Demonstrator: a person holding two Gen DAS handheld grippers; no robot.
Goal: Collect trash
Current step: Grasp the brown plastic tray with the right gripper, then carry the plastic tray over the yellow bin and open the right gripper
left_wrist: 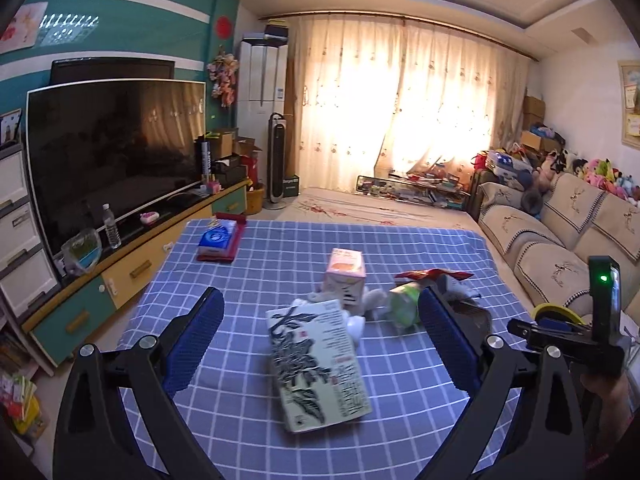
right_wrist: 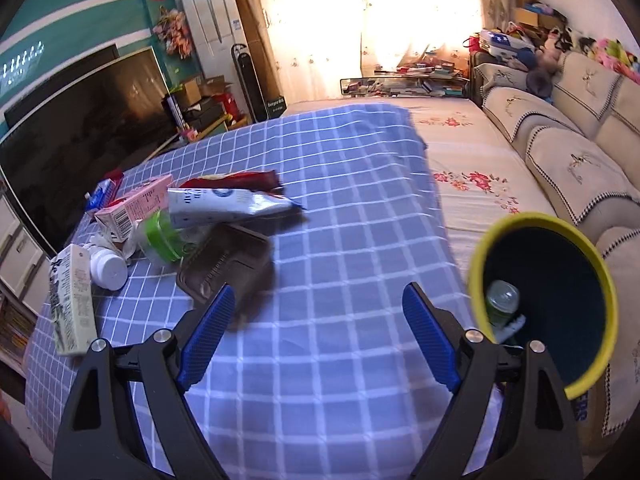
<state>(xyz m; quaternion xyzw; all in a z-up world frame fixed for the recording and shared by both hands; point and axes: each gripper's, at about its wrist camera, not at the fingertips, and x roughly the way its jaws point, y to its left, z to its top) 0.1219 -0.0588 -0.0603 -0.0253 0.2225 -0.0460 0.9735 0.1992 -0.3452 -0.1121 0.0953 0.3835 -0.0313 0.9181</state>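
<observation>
A heap of trash lies on the blue checked cloth [right_wrist: 340, 200]. It holds a cream carton with black leaf print [left_wrist: 316, 364], a pink carton [left_wrist: 345, 276], a white bottle [right_wrist: 108, 268], a green-labelled clear cup [right_wrist: 160, 236], a white and blue pouch [right_wrist: 224, 204], a red wrapper [right_wrist: 240, 178] and a dark plastic tray [right_wrist: 228, 264]. My left gripper [left_wrist: 320, 300] hangs open over the cream carton, pads clear of it. My right gripper [right_wrist: 318, 292] is open over bare cloth, just right of the tray. To its right stands a yellow-rimmed bin [right_wrist: 600, 272] with a green bottle [right_wrist: 502, 300] inside.
A blue tissue pack [left_wrist: 216, 238] lies on a red holder at the table's far left corner. A large TV [left_wrist: 116, 152] on a low cabinet runs along the left. A beige sofa [right_wrist: 568, 152] lines the right side, and the bin stands against it.
</observation>
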